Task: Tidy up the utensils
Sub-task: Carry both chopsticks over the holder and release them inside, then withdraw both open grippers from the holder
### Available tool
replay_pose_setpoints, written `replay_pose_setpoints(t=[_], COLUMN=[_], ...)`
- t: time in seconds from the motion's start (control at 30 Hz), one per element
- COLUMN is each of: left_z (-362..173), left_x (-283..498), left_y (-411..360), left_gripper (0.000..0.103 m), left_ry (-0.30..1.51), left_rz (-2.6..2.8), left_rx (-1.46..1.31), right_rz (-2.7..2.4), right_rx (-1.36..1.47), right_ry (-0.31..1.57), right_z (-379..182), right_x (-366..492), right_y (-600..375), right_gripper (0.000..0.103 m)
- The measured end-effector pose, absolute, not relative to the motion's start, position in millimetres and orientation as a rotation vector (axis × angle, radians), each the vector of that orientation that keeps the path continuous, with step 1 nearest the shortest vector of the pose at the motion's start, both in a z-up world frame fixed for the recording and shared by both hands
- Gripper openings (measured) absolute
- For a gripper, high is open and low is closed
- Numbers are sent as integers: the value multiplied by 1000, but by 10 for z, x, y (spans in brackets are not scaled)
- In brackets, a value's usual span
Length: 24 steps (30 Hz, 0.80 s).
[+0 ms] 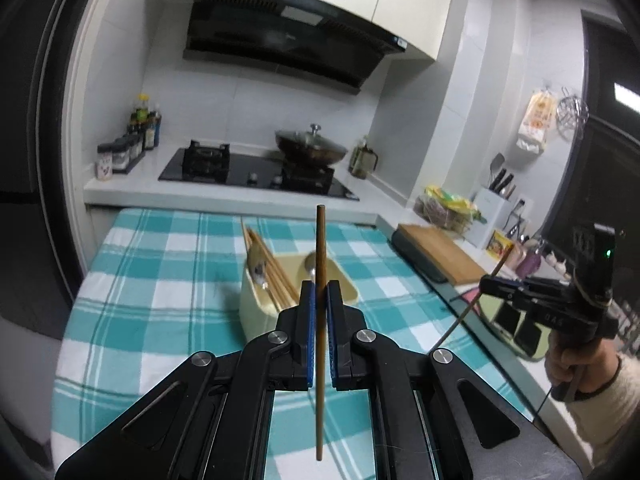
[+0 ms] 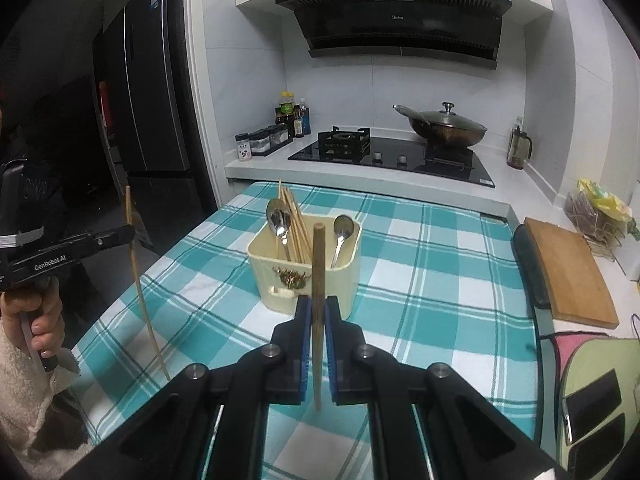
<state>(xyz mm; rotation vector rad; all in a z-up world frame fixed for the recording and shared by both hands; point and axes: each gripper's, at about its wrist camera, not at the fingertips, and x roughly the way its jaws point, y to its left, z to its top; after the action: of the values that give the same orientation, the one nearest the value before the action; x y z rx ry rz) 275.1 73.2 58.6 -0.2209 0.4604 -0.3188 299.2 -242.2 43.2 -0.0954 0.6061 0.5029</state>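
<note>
Wooden chopstick (image 1: 320, 272) pinched upright in each gripper (image 1: 319, 286); lower both tips-first into the holder (image 2: 305, 264), beside the spoons (image 2: 279, 216).

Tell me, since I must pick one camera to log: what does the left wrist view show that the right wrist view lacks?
Only the left wrist view shows the knife block, the hanging bag and the right gripper from outside. Only the right wrist view shows the fridge and the left gripper from outside. Both show the holder with spoons and chopsticks, the cloth, the wok and each gripper shut on a chopstick.
</note>
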Motion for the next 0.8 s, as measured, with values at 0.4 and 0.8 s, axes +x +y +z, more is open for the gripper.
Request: replay_pose_setpoints(t=[0.4,0.8], left_z=[974,-292], left_x=[4106,4770], left_y=[690,566], left_gripper=[4,41], left_ry=[262,630], left_rz=[-107,-61], left_rx=[-282,-205], right_rz=[506,579], right_rx=[-54,-77], right_ry=[416,864], right_z=[967,-464], right_x=[4153,5210], right_y=[-1939,-1320], right_gripper=[7,25])
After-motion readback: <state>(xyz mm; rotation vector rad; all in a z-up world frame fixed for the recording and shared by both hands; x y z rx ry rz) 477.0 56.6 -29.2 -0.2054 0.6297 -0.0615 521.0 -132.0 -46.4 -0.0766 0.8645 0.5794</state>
